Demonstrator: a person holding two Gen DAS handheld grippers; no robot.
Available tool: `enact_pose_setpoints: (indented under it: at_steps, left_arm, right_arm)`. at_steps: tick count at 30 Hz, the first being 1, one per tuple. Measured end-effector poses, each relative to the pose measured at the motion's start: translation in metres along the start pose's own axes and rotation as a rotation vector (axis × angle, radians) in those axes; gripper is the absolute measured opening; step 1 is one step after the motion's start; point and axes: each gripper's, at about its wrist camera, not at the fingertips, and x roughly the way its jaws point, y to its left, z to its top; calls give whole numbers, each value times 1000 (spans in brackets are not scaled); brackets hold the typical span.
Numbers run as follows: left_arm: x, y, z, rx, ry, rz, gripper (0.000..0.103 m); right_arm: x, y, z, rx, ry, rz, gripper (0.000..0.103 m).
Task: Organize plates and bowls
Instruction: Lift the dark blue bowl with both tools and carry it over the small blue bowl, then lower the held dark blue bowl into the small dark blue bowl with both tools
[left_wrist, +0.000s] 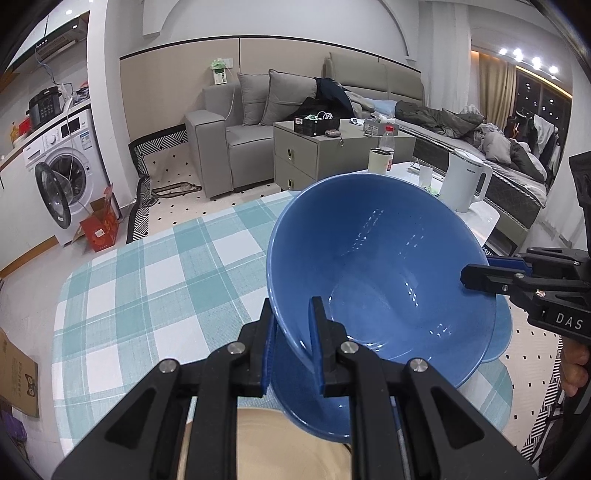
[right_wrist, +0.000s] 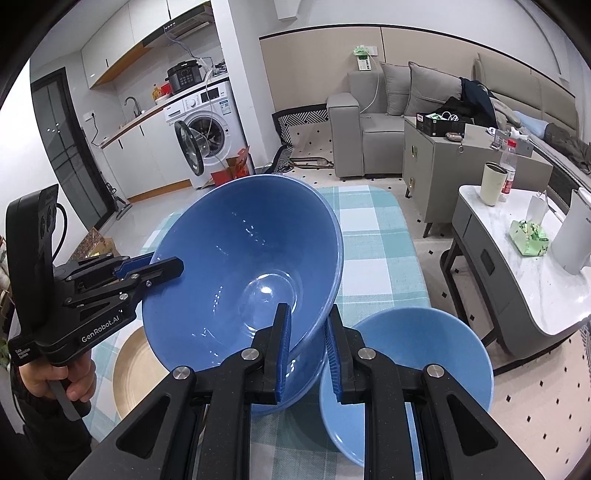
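Up close from the left wrist: left gripper (left_wrist: 291, 347) clamped on the near rim of a large blue bowl (left_wrist: 384, 266), jaws closed tight, one finger inside the wall and one outside. Bowl tilted, lifted above the checked surface (left_wrist: 147, 280). Right gripper (left_wrist: 476, 275) pinching the bowl's far right rim, jaws likewise closed on it. Beneath the bowl, part of a lighter blue bowl (left_wrist: 500, 332) at its right edge, and a beige plate (left_wrist: 280, 443) at its near side. Beyond the bowl, a white kettle (left_wrist: 465, 181).

Next, from the right wrist: right gripper (right_wrist: 308, 354) gripping the big bowl's (right_wrist: 240, 273) near rim, jaws shut on the wall. Left gripper (right_wrist: 166, 267) holding the bowl's left rim, a hand (right_wrist: 62, 380) around its handle. Just right of the bowl, the lighter blue bowl (right_wrist: 413, 354) resting on the surface (right_wrist: 373, 236); to the bowl's lower left, the beige plate (right_wrist: 136, 373) lying flat.
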Motion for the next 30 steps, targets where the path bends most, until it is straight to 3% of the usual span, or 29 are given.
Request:
enact_pose_setpoints:
  at_steps: [30]
  left_arm:
    - [19,12,-46,-20,102,5,15]
  right_arm:
    - [31,20,-30,-26,125,-3,19]
